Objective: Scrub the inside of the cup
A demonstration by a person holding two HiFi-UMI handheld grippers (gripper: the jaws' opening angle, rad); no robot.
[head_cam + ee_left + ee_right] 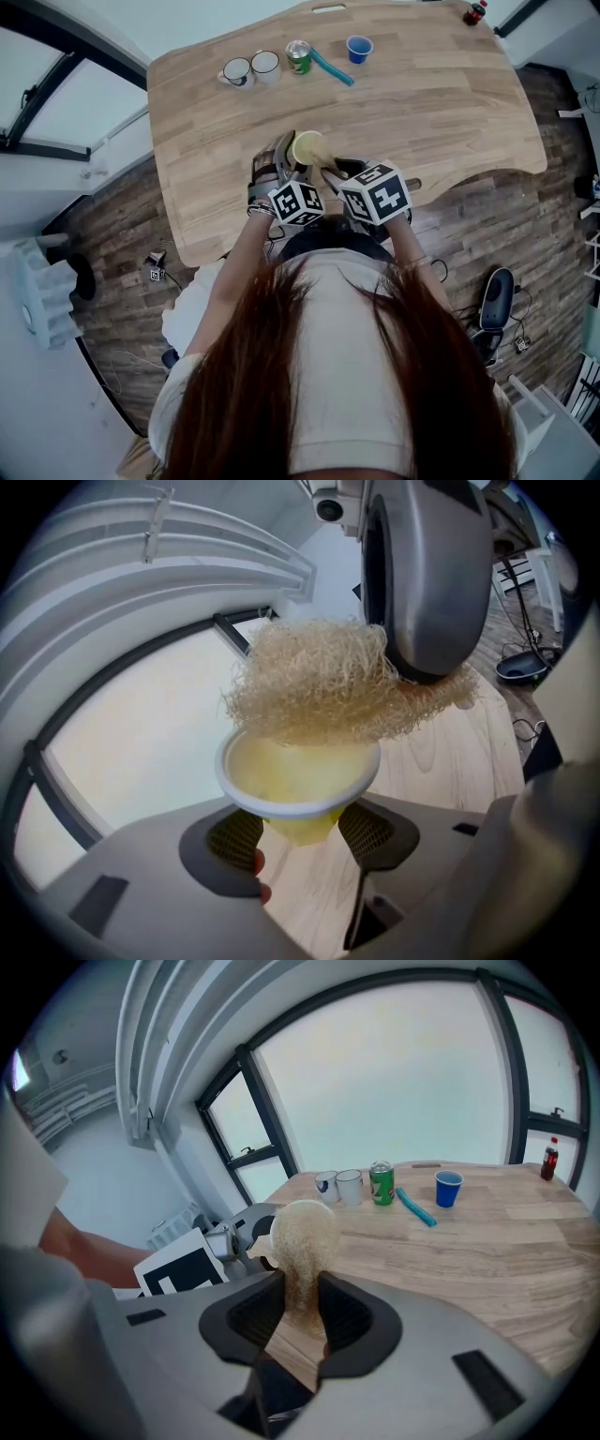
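Long dark hair (pixel 328 394) fills the foreground as a person stands at the near edge of a wooden table (pixel 450 122), a gripper in each hand. Just beyond, the left gripper (pixel 302 834) has its jaws set wide, clamped on the tapered base of a pale yellow cup (pixel 295 775), which is tilted with its mouth toward that camera and held above the table's near edge. The right gripper (pixel 300 1312) has its jaws narrowed onto the stem of a tan loofah scrubber (pixel 305 1232), whose fibrous head sits at the cup's mouth, covering the upper rim. Along the far side of the table stand two white mugs (pixel 251 69), a green can (pixel 298 56), a teal stick (pixel 333 67), a blue cup (pixel 359 49) and, at the far corner, a red-capped bottle (pixel 475 13).
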